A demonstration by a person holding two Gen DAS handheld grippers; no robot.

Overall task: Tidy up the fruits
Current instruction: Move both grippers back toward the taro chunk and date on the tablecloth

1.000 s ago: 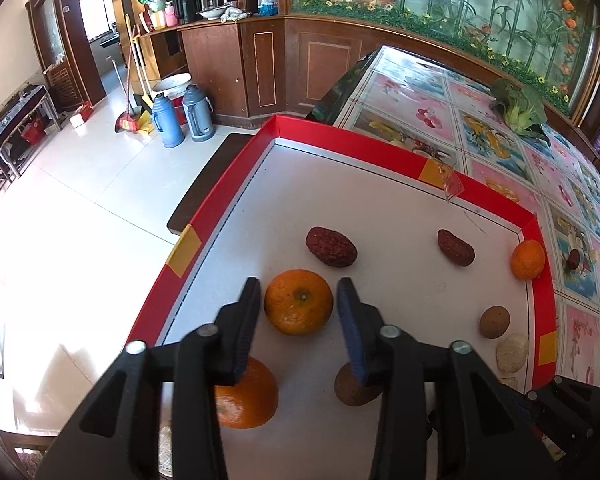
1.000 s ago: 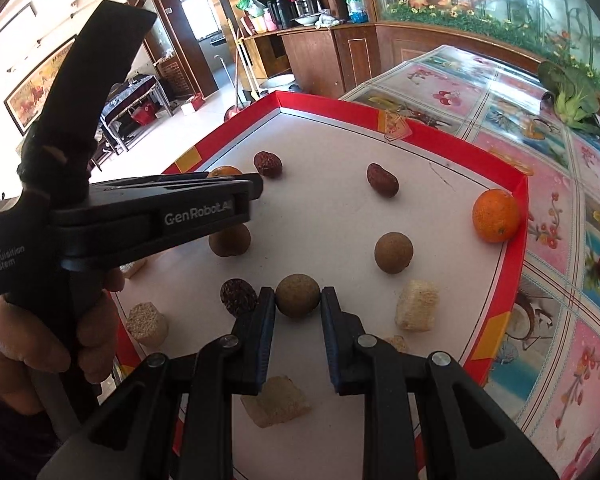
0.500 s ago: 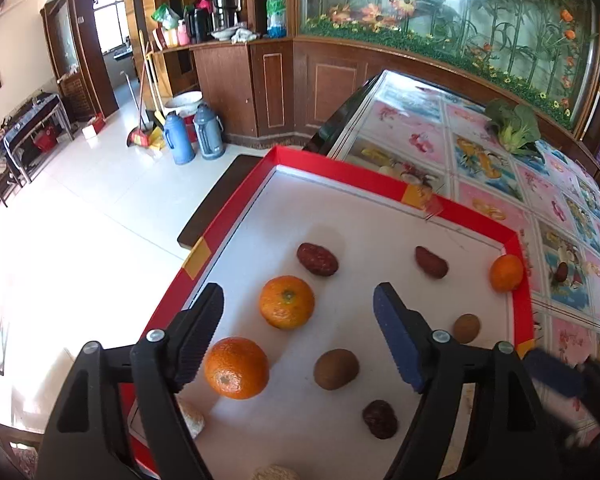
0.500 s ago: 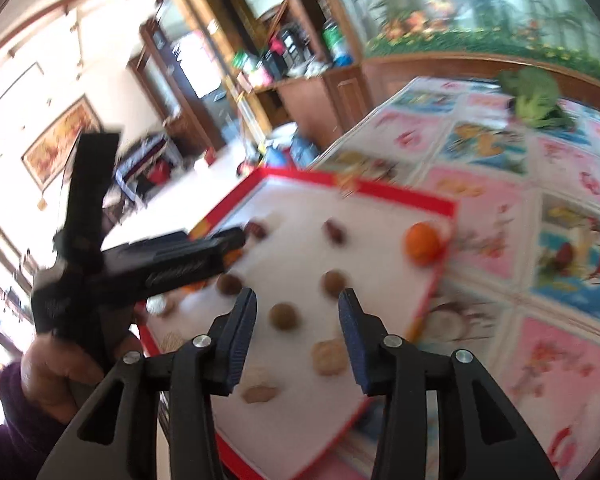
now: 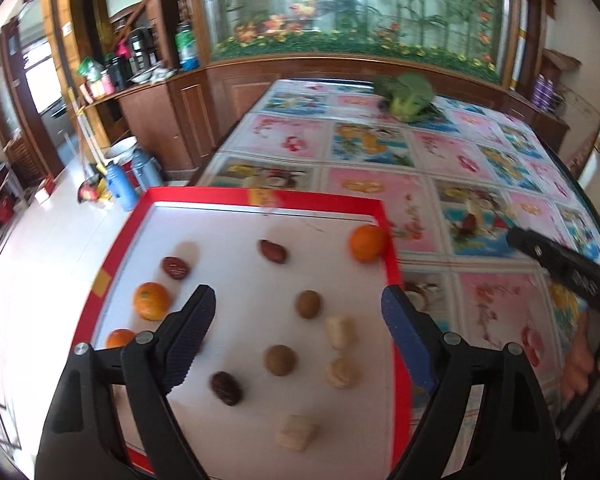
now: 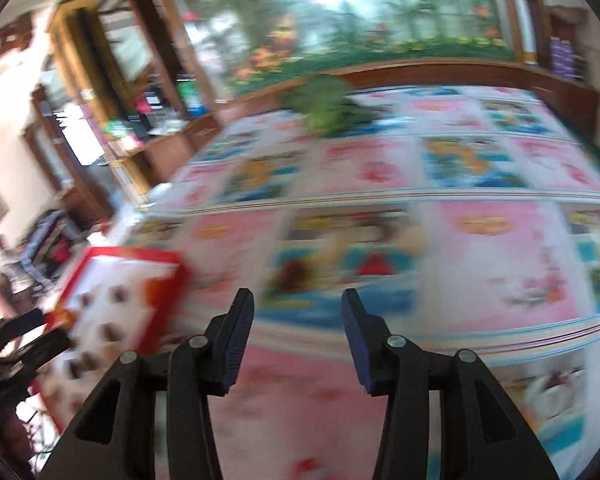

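Both tongs, left (image 5: pixel 298 344) above the red-rimmed tray (image 5: pixel 387 240), right (image 6: pixel 297 344) beyond, are opening, empty.

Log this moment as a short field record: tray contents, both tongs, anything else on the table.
tray: red-rimmed tray, white floor
oranges: three; two near left rim, one at far right corner
red dates: three
brown round fruits: two
pale pieces: three
left tongs: opening, nothing between them, above tray
right tongs: opening, empty, over patterned tablecloth, view blurred
leafy greens: far end of table
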